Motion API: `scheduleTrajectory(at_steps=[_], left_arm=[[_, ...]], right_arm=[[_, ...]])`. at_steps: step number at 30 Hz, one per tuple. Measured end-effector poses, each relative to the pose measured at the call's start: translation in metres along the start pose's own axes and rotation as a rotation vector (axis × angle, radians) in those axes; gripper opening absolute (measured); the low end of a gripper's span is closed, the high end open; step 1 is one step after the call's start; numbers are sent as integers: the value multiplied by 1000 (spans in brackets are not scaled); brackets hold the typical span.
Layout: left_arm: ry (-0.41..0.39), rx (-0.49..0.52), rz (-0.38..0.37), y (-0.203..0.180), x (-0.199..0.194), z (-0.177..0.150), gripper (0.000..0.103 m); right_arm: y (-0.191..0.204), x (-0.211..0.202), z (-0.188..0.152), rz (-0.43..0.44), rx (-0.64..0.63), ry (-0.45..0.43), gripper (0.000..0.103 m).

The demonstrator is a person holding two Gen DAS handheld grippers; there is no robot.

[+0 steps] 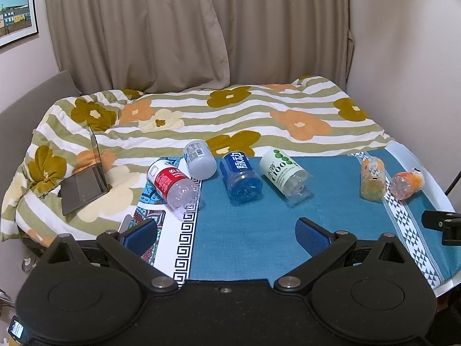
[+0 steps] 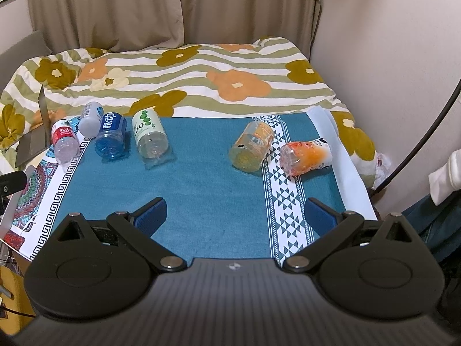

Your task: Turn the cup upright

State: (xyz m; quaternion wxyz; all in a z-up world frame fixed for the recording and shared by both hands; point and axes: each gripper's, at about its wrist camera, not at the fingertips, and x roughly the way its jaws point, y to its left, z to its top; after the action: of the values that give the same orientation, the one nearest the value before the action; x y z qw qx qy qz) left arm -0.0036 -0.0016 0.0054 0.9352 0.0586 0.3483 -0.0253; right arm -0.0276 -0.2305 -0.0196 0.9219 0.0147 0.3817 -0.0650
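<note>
A teal cloth-covered table (image 2: 201, 178) by a floral quilted bed (image 2: 201, 69) carries six cut plastic bottle-cups lying toppled along its far edge, awaiting righting; the left gripper (image 1: 227, 230) and right gripper (image 2: 234, 214) hover spread wide, empty.

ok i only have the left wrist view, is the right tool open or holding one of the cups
observer: open and empty. The right tool has its blue pads wide apart above the teal tablecloth.
operator: what lies straight ahead of it
observer: the clear plastic cup with the yellow-orange label, on its side, roughly centred between the pads and well beyond them.
operator: anything past the table's right edge
observer: white fabric, probably a sleeve, at the frame's right edge near the wall.
</note>
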Motion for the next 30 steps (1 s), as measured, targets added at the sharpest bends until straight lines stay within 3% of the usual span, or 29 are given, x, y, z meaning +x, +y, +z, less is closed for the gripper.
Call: scheduleTrajectory(at_steps=[30], left_arm=[[-22,-5,2,7,-8,-2,103]], right_arm=[[4,-6,-1,1,-2,-2,103]])
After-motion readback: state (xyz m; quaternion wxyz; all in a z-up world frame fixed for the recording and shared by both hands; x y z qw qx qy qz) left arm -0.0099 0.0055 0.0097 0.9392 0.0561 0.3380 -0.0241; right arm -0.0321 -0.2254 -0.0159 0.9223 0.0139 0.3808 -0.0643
